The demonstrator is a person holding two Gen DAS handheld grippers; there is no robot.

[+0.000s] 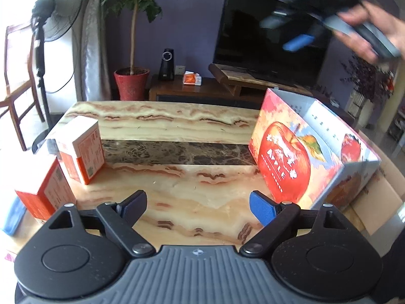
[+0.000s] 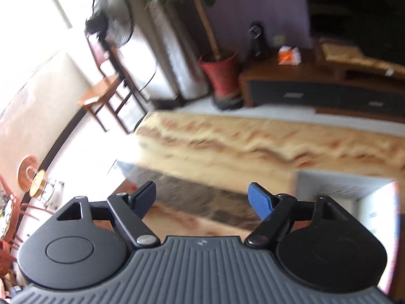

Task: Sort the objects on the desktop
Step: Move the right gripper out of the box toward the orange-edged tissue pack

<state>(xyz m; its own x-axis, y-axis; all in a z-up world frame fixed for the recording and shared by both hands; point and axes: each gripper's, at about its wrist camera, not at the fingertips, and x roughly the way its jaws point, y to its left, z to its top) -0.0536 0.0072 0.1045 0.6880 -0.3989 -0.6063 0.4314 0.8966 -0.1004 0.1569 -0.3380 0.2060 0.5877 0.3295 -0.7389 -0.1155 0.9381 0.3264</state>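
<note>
Your left gripper [image 1: 198,204] hovers over the marble-patterned beige table [image 1: 177,121], jaws wide apart with nothing between them. Your right gripper [image 2: 202,197], blurred in both views, is raised above the table; its jaws also stand apart and empty. On the table's right side stands the open cardboard box printed with a red apple [image 1: 303,157]. On the table's left side sit two orange-and-white cartons [image 1: 81,149], near each other.
</note>
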